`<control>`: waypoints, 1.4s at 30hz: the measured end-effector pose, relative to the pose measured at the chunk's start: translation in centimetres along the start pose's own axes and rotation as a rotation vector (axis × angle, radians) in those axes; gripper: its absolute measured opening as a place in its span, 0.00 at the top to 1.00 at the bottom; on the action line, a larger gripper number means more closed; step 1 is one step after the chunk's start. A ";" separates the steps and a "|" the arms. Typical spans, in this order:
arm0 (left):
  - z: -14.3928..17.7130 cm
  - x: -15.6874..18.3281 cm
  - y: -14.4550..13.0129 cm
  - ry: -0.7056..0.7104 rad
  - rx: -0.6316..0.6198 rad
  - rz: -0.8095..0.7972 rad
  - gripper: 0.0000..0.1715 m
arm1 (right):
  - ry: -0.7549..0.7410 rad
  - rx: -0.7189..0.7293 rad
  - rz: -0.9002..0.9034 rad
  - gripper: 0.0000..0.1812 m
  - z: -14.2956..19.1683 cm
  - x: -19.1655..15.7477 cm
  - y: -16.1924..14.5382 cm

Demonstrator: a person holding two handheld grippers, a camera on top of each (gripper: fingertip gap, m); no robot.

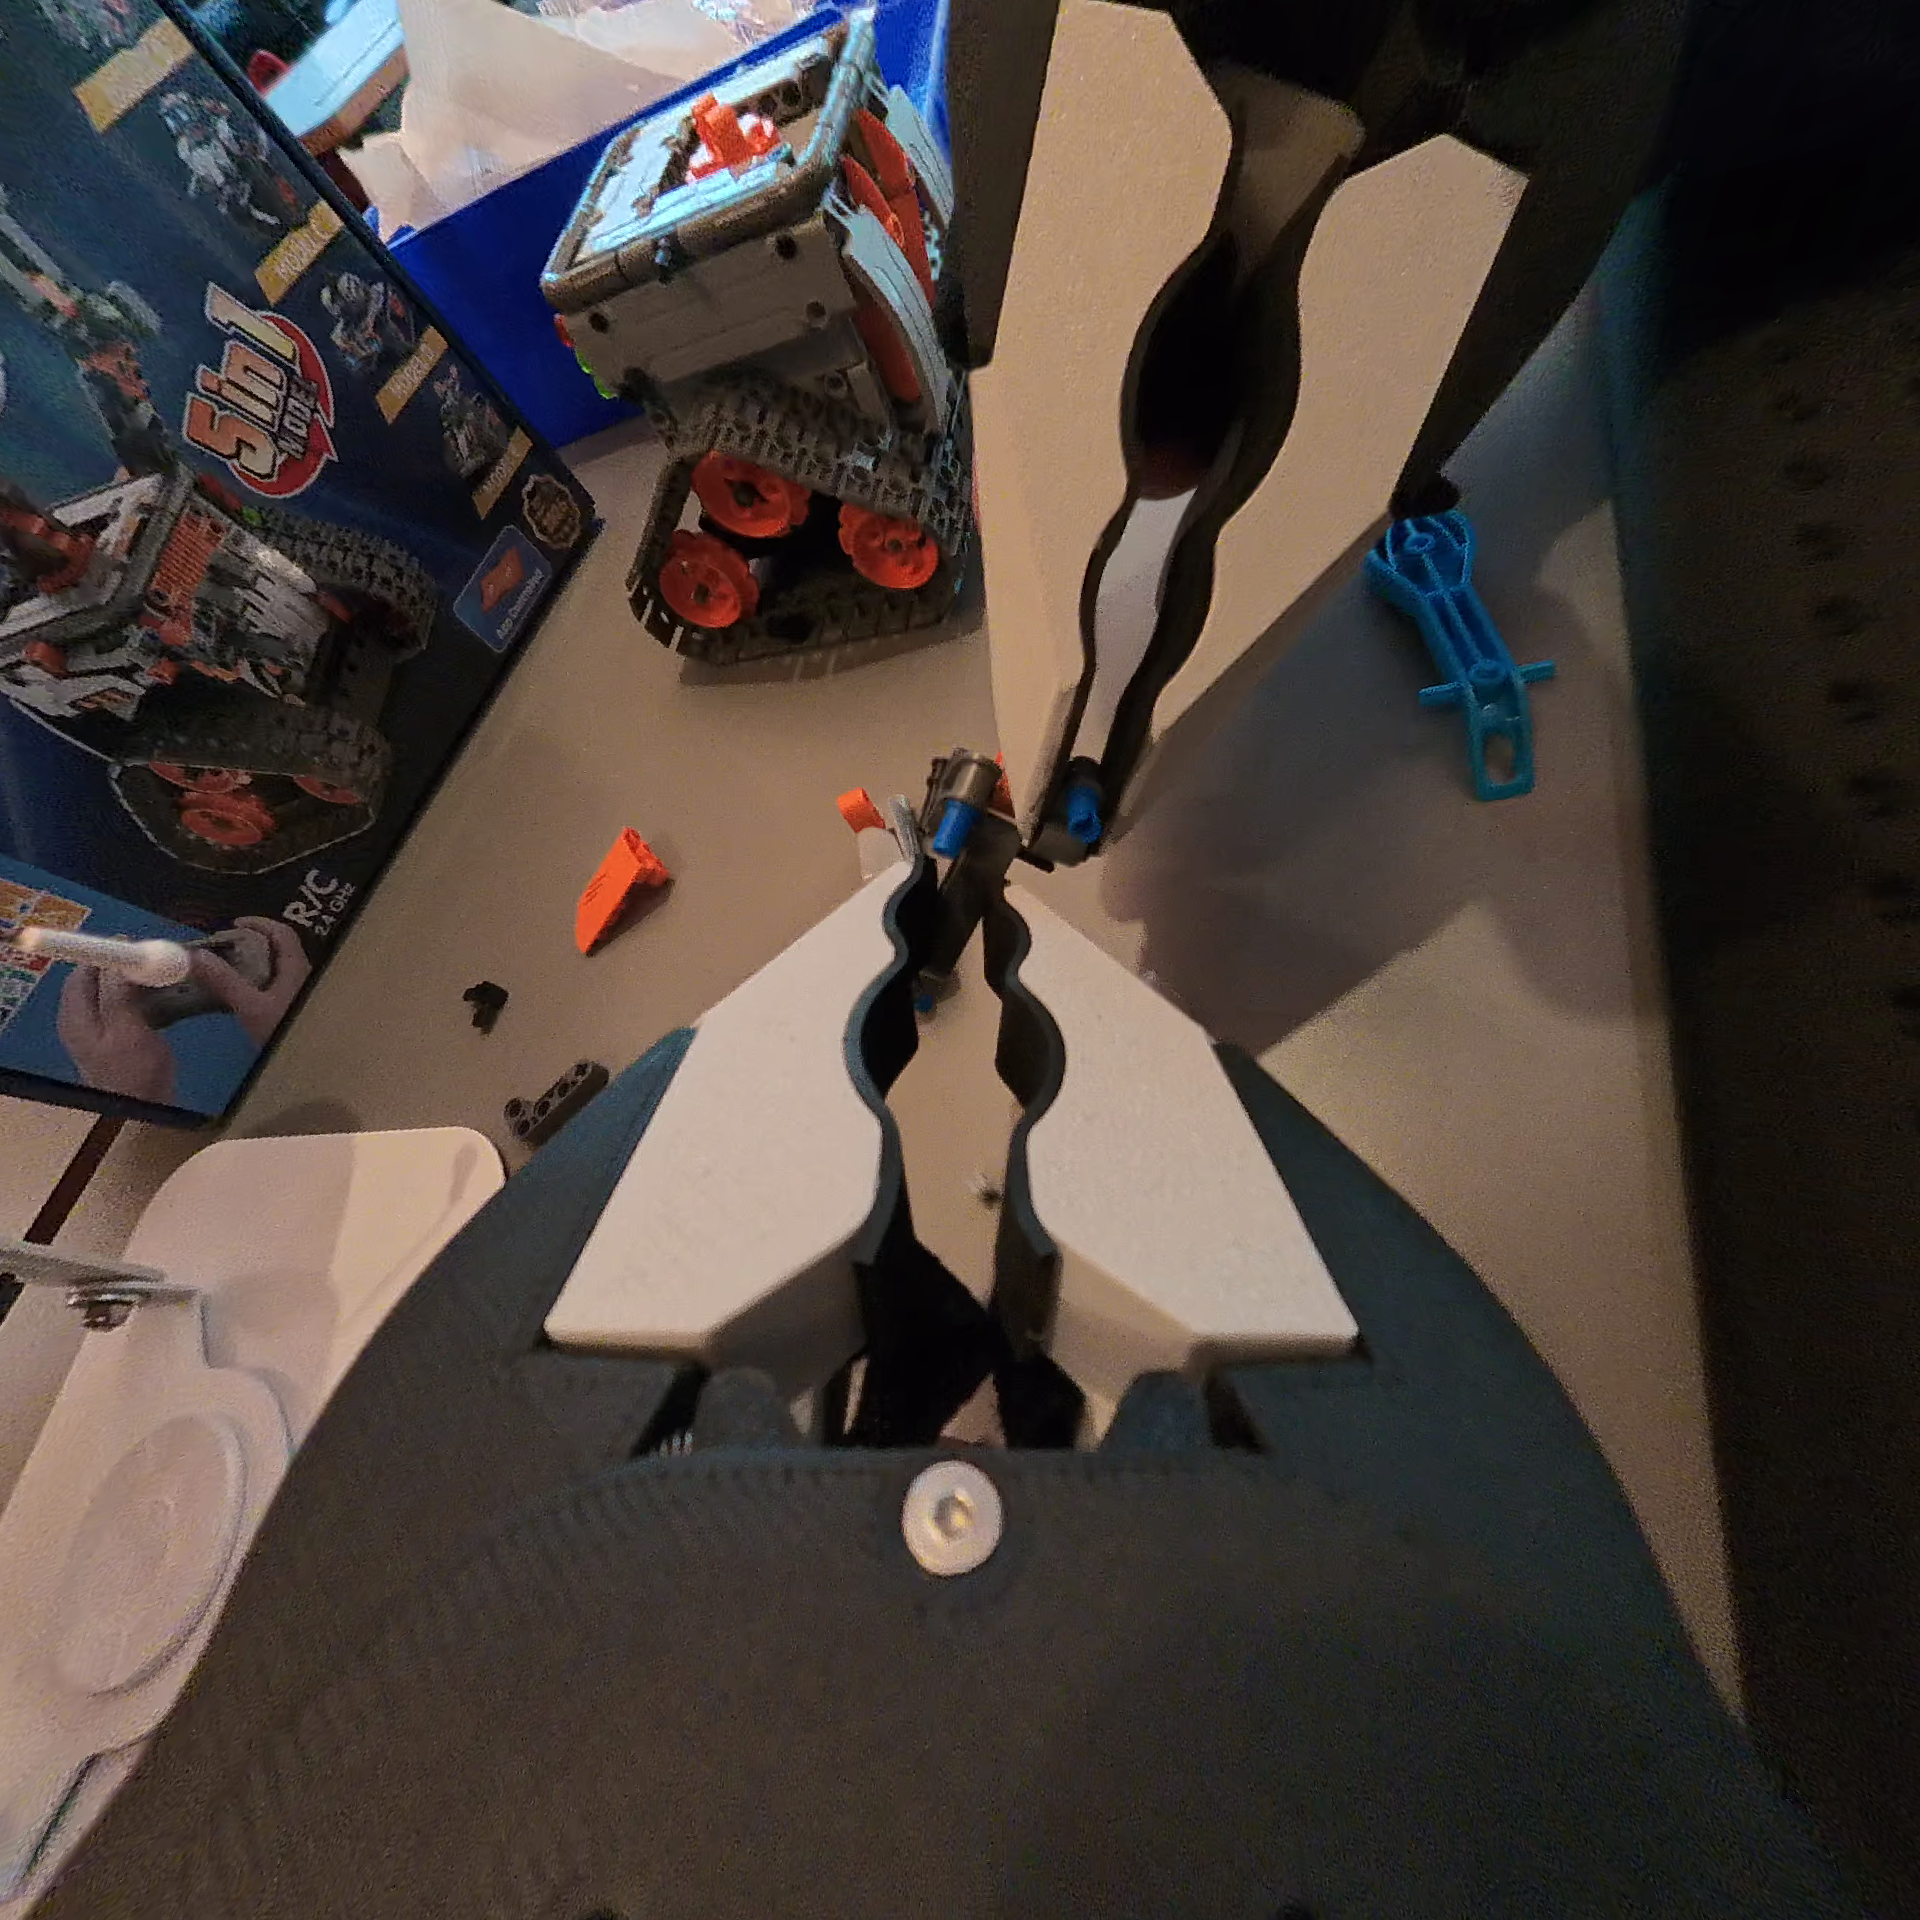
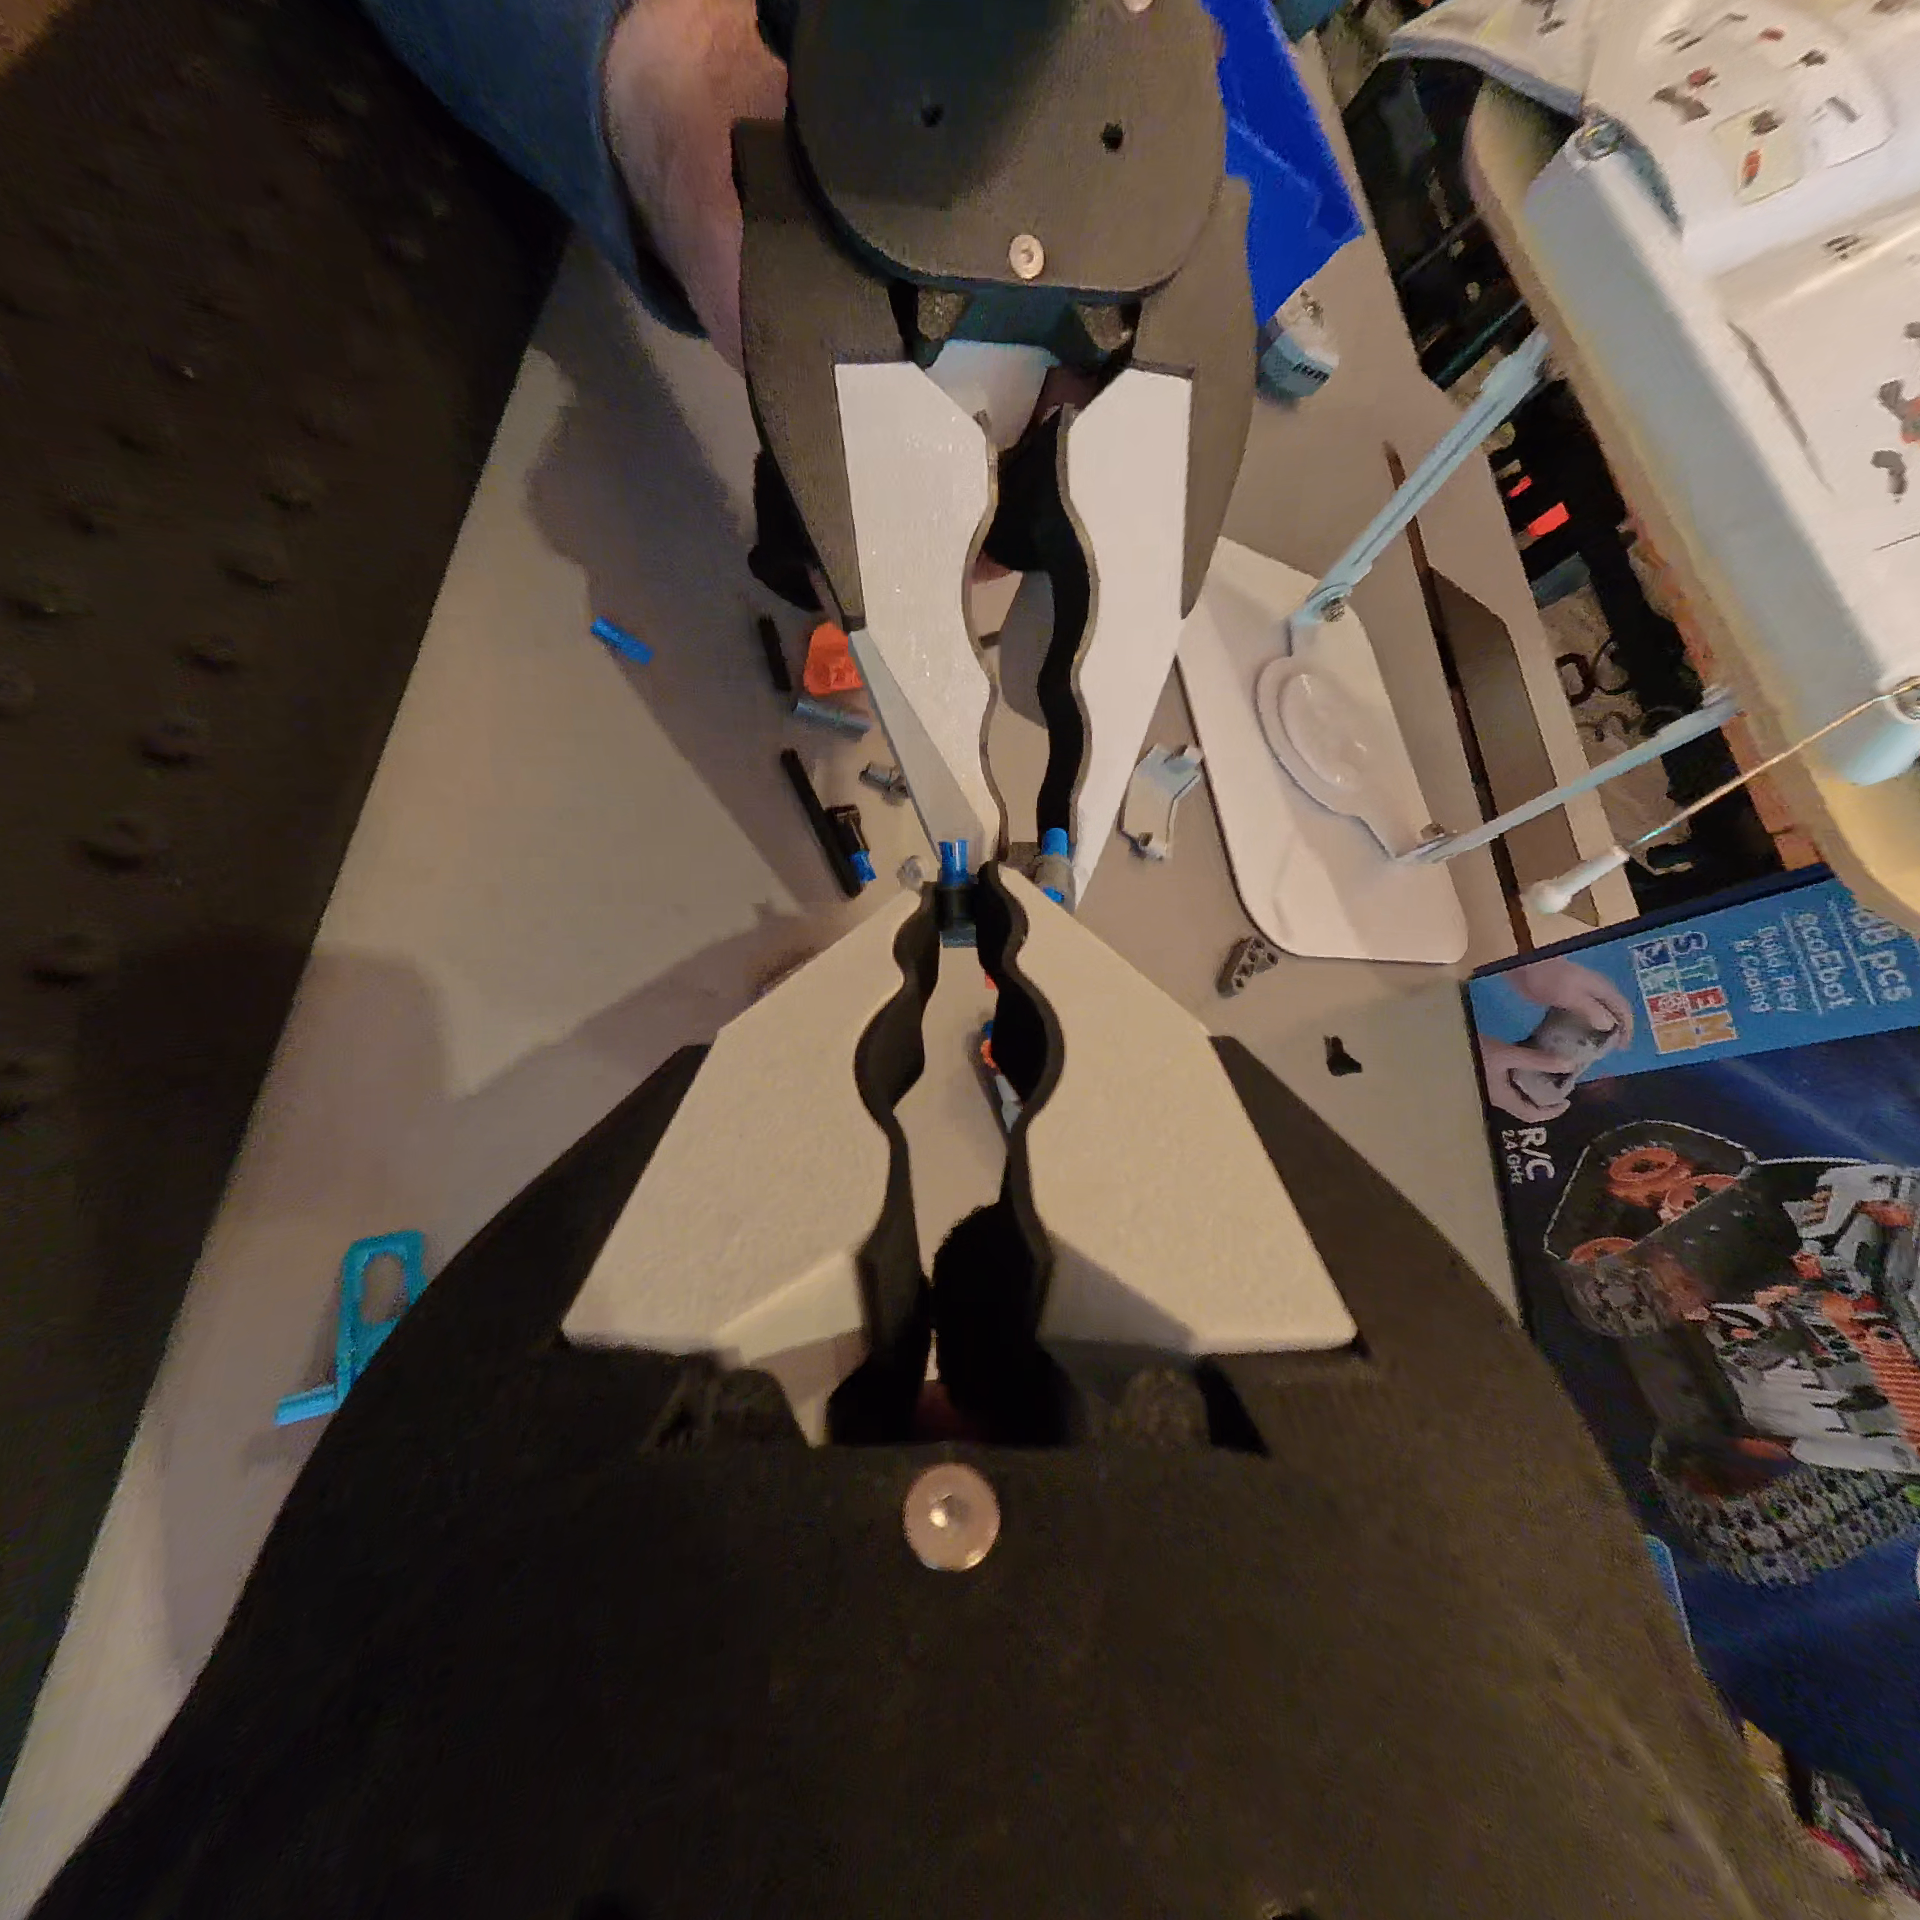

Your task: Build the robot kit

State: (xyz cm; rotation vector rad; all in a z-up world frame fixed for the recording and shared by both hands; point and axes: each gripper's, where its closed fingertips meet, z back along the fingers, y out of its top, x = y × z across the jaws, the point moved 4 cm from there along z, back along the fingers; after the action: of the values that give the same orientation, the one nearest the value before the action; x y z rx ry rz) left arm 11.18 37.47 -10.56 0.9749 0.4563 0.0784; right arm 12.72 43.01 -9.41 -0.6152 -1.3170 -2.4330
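Observation:
My left gripper (image 1: 951, 899) is shut on a small grey and black brick assembly with blue pins (image 1: 961, 821), held above the pale table (image 1: 727, 748). My right gripper (image 1: 1070, 826) comes in from above, tip to tip with it, shut on a small black connector with a blue pin (image 1: 1081, 805). In the right wrist view my right gripper (image 2: 961, 896) grips that black connector (image 2: 954, 883). The left gripper (image 2: 1023, 847) faces it with the grey assembly (image 2: 1055, 862). The two held parts touch or nearly touch.
A grey and orange tracked vehicle model (image 1: 790, 416) stands behind, before a blue bin (image 1: 499, 270). The toy's box (image 1: 208, 571) lies left. A blue tool (image 1: 1455, 644), an orange piece (image 1: 618, 888) and small black pieces (image 1: 551, 1096) lie loose. A white lamp base (image 2: 1330, 790) sits near. Only a small space, under 4 cm, lies between the two pairs of fingers. The left tips stand about 15 cm off the orange piece (image 1: 618, 888).

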 end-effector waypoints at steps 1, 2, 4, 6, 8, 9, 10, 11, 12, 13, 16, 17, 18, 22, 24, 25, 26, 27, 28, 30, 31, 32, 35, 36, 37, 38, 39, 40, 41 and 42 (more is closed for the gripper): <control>-0.1 0.0 -0.1 0.003 0.005 0.015 0.96 | -0.002 0.000 0.001 0.98 -0.2 -0.1 -0.1; -0.2 0.0 -0.3 -0.003 0.000 0.031 0.96 | -0.016 -0.004 0.002 0.98 -0.4 -0.2 -0.2; 0.2 -1.3 0.3 0.075 0.066 0.090 0.97 | 0.114 -0.005 0.019 0.98 -0.8 -2.2 -0.3; 2.8 -4.8 2.2 0.112 0.217 0.271 0.97 | 0.247 -0.097 0.101 0.97 -3.9 -7.0 -1.4; 2.1 -3.3 0.4 0.112 0.110 0.172 0.96 | 0.200 -0.064 0.072 0.98 -3.8 -5.7 -0.8; 2.1 -2.4 0.8 0.056 0.142 0.196 0.96 | 0.191 -0.030 0.023 0.98 -3.0 -4.4 -0.5; 2.6 -2.8 1.4 0.069 0.162 0.189 0.97 | 0.179 -0.023 0.019 0.98 -2.6 -3.9 -0.6; 2.8 -3.5 1.5 0.076 0.161 0.200 0.97 | 0.149 -0.005 0.015 0.98 -2.4 -3.5 -0.4; 2.5 -3.7 1.2 0.051 0.151 0.220 0.97 | 0.107 0.036 -0.022 0.98 -2.0 -2.7 0.2; 2.0 -3.2 0.7 0.032 0.119 0.208 0.97 | 0.081 0.070 -0.060 0.98 -1.3 -1.7 0.6; 0.7 -1.9 -0.4 -0.005 0.011 0.147 0.97 | 0.012 0.129 -0.123 0.98 0.4 0.4 0.6; 0.5 -1.7 -0.5 -0.017 -0.004 0.148 0.97 | 0.025 0.157 -0.155 0.98 0.6 0.5 0.7; 0.4 -1.7 -0.6 -0.013 -0.012 0.145 0.97 | 0.017 0.140 -0.151 0.98 0.6 0.7 0.5; 0.3 -1.5 -0.3 -0.043 0.004 0.163 0.97 | 0.043 0.121 -0.163 0.98 0.4 0.7 -0.4; 0.2 -1.1 -0.1 -0.089 0.022 0.199 0.97 | 0.056 0.130 -0.159 0.98 0.4 0.5 -0.2; 0.2 -1.0 0.0 -0.102 0.026 0.208 0.97 | 0.063 0.130 -0.148 0.98 0.4 0.4 -0.1; 0.2 -1.0 0.0 -0.105 0.024 0.193 0.97 | 0.062 0.118 -0.128 0.98 0.4 0.3 -0.1; 0.2 -0.7 0.0 -0.112 0.024 0.173 0.97 | 0.067 0.116 -0.118 0.97 0.4 0.2 -0.1; 0.1 -0.5 0.1 -0.118 0.021 0.163 0.97 | 0.079 0.131 -0.119 0.97 0.4 0.1 0.0; 0.0 0.1 0.1 -0.136 0.007 0.126 0.97 | 0.084 0.136 -0.106 0.97 0.6 0.2 0.1; 0.0 0.2 0.1 -0.137 0.002 0.106 0.97 | 0.093 0.141 -0.108 0.97 0.6 0.1 0.2; 0.0 0.4 0.1 -0.145 -0.001 0.095 0.97 | 0.101 0.147 -0.109 0.97 0.6 0.1 0.2; 0.2 0.5 0.2 -0.153 -0.001 0.078 0.97 | 0.116 0.146 -0.103 0.97 0.6 0.0 0.2; 0.2 0.6 0.2 -0.159 -0.001 0.069 0.97 | 0.128 0.151 -0.106 0.97 0.7 -0.1 0.2; 0.2 0.7 0.2 -0.157 -0.004 0.061 0.97 | 0.133 0.145 -0.101 0.97 0.7 -0.2 0.1; 0.2 0.7 0.2 -0.158 -0.005 0.050 0.97 | 0.135 0.145 -0.097 0.97 0.7 -0.2 0.1; 0.2 0.9 0.2 -0.165 -0.004 0.031 0.97 | 0.149 0.152 -0.104 0.97 0.8 -0.3 0.1; 0.3 1.0 0.2 -0.169 0.001 0.008 0.97 | 0.162 0.159 -0.105 0.97 0.8 -0.5 0.2; 0.3 1.2 0.3 -0.174 0.004 -0.016 0.97 | 0.176 0.163 -0.102 0.97 0.9 -0.6 0.2; 0.4 1.4 0.3 -0.177 0.007 -0.048 0.97 | 0.191 0.170 -0.100 0.97 1.1 -0.7 0.3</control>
State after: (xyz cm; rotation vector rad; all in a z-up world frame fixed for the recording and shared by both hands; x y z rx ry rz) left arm 12.70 37.71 -10.58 0.9675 0.3168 -0.0527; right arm 13.73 43.79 -9.04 -0.2720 -1.4840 -2.3555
